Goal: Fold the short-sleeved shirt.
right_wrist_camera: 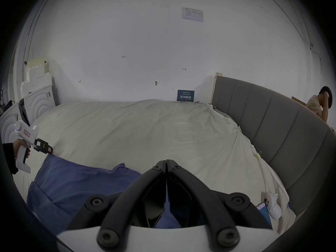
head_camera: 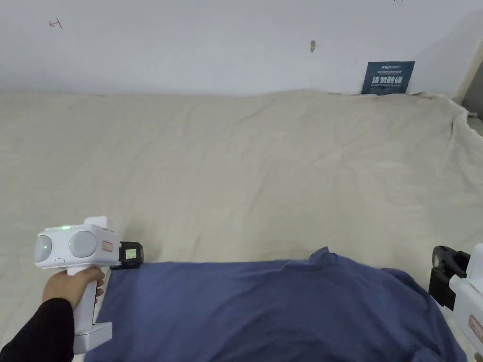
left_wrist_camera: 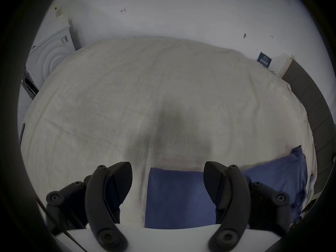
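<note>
A blue short-sleeved shirt lies spread on the near part of a bed, its far edge nearly straight and a small fold sticking up near the middle. My left gripper hovers at the shirt's far left corner; in the left gripper view its jaws stand wide apart with the shirt's corner below them, nothing held. My right gripper is beside the shirt's right edge; in the right gripper view its jaws meet at the tips with nothing between them, above the shirt.
The bed is covered by a wrinkled cream sheet reaching back to a white wall. A dark sign leans on the wall. A grey padded headboard runs along the right, with a seated person beyond. White appliances stand at left.
</note>
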